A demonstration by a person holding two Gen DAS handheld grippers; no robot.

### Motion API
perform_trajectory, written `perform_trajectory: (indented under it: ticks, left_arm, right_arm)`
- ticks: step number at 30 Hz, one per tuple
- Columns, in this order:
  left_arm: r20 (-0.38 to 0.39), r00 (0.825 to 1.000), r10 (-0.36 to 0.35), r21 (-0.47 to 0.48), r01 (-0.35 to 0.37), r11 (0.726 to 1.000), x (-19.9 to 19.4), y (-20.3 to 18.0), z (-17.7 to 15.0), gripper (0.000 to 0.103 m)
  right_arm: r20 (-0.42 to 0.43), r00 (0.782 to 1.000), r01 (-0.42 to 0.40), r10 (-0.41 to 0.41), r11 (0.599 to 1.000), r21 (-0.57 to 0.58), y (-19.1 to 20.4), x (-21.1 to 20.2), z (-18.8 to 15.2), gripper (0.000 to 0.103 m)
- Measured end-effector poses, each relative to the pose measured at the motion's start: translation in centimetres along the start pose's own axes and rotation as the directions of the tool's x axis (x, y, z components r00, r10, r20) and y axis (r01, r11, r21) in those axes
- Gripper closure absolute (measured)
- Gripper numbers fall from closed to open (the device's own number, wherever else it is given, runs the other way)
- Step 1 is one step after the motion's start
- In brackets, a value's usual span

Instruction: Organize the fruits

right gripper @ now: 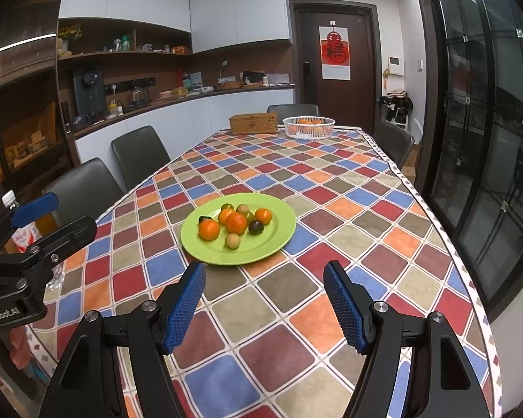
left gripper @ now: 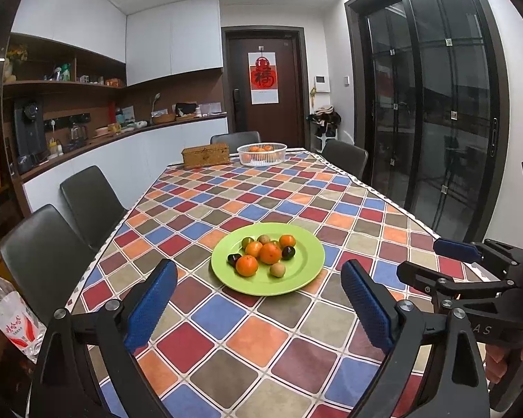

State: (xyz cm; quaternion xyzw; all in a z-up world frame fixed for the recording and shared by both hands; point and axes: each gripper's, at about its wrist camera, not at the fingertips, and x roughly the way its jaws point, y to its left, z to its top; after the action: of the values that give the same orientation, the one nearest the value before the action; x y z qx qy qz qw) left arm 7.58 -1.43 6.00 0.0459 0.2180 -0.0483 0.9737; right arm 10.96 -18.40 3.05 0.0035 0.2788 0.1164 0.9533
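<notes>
Checkered cloth is covering the long surface (left gripper: 226, 317) where I am holding my left hand-held gripper (left gripper: 259, 297) wide and empty, my right hand-held gripper (right gripper: 265, 301) partly open, also empty. Round loose fruits (left gripper: 261, 254) are crowding the flat green plate (left gripper: 307, 271); nudging one risks rolling neighbours off toward the far white basket (left gripper: 261, 155).

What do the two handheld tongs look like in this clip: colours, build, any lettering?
Both the left tongs and the right tongs are black linkage frames with silver pivot bolts and two fingers faced with blue, finely ribbed pads. The left unit's body carries white lettering, "GenRobot.AI"; the right one shows white letters, only partly visible. No cables are visible.
</notes>
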Motion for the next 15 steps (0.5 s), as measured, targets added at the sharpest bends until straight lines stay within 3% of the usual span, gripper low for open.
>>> perform_trajectory:
  ticks: [4,15]
  left_arm:
    - [-0.003,1.000,0.008,-0.009,-0.008,1.000,-0.07,-0.05,-0.12,0.001]
    - [0.024,0.999,0.045,-0.012,-0.044,0.999,-0.69,0.36,-0.24,0.000]
  right_arm:
    - [0.003,1.000,0.004,-0.004,1.000,-0.002,-0.02,0.02,0.00,0.032]
    - [0.003,1.000,0.003,-0.003,1.000,-0.002,-0.13,-0.04,-0.08,0.032]
